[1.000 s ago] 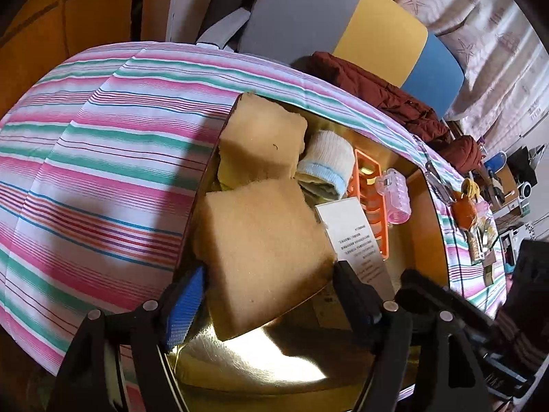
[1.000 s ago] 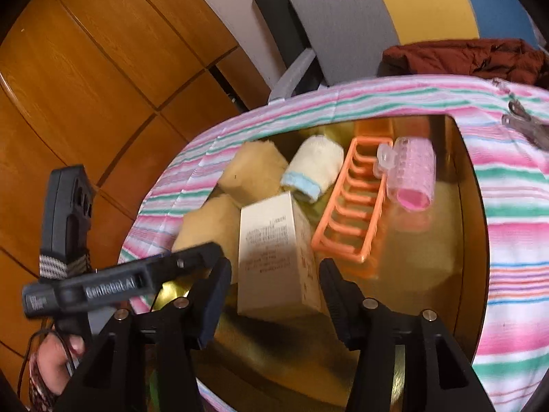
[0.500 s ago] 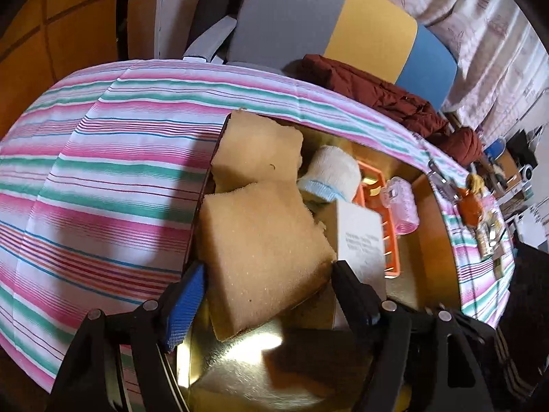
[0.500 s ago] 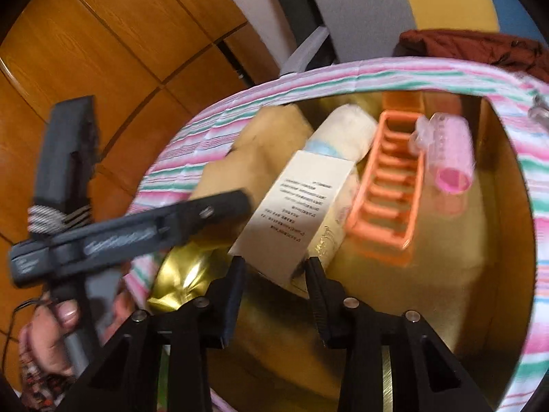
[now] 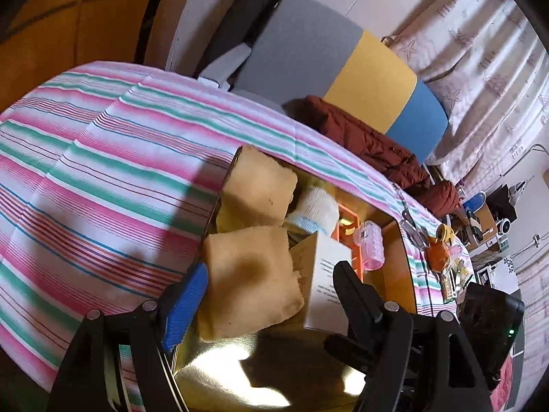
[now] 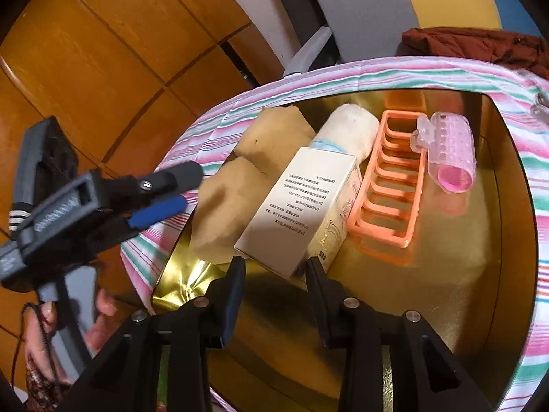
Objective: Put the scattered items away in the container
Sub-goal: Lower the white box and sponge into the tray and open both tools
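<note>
Right wrist: right hand-held gripper (image 6: 274, 276) pinching one carton (image 6: 302, 211); gold tray (image 6: 480, 274) also holds two sponges (image 6: 223, 213).

In the tray (image 6: 507, 274): two sponges (image 6: 219, 216) at the left edge, box (image 6: 302, 213) beside them, rolled cloth (image 6: 353, 127) behind it, rack (image 6: 387, 185) and roller (image 6: 453, 154) toward the right edge.

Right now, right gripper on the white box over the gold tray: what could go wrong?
1. The right gripper pinches only the near end of the white box, which sits tilted; it could pivot or slip.
2. The box leans on the tan sponge and orange rack; moving it may drag either.
3. The left gripper hangs open close by over the gold tray; collision possible.
</note>
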The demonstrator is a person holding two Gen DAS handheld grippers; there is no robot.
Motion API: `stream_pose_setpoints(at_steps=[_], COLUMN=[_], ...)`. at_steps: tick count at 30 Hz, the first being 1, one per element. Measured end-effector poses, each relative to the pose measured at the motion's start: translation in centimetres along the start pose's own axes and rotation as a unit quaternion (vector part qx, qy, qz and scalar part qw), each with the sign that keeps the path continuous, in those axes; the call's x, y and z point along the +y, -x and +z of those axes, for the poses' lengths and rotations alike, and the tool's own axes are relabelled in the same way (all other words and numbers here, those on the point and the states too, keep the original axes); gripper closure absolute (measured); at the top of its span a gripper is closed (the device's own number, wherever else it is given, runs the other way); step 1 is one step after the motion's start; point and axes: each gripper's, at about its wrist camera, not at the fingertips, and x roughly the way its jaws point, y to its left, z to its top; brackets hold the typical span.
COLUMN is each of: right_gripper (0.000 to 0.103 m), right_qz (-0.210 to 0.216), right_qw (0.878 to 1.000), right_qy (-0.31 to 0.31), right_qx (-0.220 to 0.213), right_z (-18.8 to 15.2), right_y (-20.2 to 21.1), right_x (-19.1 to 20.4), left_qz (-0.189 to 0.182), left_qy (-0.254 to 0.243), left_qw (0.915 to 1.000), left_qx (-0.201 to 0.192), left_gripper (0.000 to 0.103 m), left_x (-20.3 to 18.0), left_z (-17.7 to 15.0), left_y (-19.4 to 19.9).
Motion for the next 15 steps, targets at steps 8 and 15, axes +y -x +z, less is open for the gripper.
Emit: stream_pose_setpoints(at_steps=[8, 15], right_gripper=[0.066, 0.064], right_qz=[-0.029, 0.010], right_qw=[0.999, 1.000], right_qy=[0.021, -0.004], right_qx=[-0.020, -0.029], right_z=[1.7, 0.5], right_y=[-1.4, 0.7], right_x=[0.7, -0.3], left_qz=[0.030, 0.025], left_qy=[0.011, 0.011], left_qw=[0.9993, 0.9993], left_qx=[-0.021, -0.027], left_gripper=[0.028, 0.028], left_x=[0.6, 0.2], left_z=[-0.6, -1.7], left_y=[0.3, 0.0])
